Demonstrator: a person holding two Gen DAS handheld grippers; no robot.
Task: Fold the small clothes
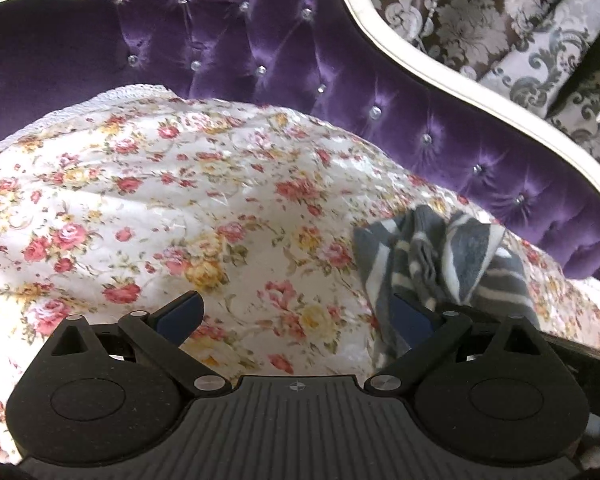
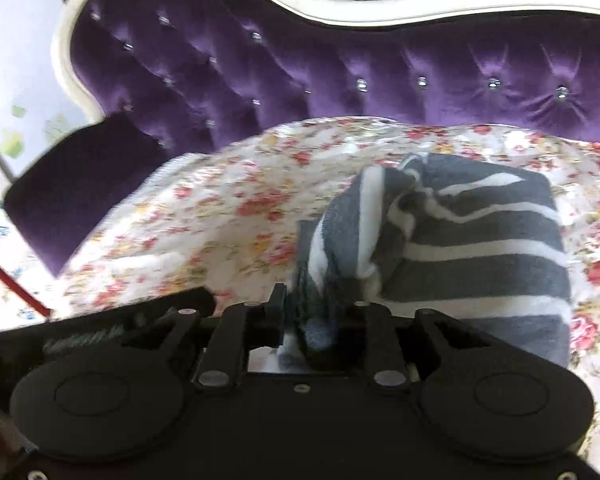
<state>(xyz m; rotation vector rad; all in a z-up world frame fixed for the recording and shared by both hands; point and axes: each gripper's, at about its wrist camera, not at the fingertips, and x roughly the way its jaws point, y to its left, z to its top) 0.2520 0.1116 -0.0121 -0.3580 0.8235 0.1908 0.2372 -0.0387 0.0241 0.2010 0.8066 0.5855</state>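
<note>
Purple tufted velvet fills the headboard (image 2: 260,80) across the top of both views, studded with small glassy buttons inside a cream curved frame; below it a quilted floral bedspread (image 1: 160,200) covers the bed. On that spread, at centre right of the right view, lies the grey-and-white striped cloth (image 2: 480,248), soft and fleecy, its stripes running left to right, its near left edge bunched up. The right tongs (image 2: 300,312) are pinched on that edge. The left tongs (image 1: 296,316) are spread wide and hold nothing, with the cloth just right of them, so the right hand is the nearer.
</note>
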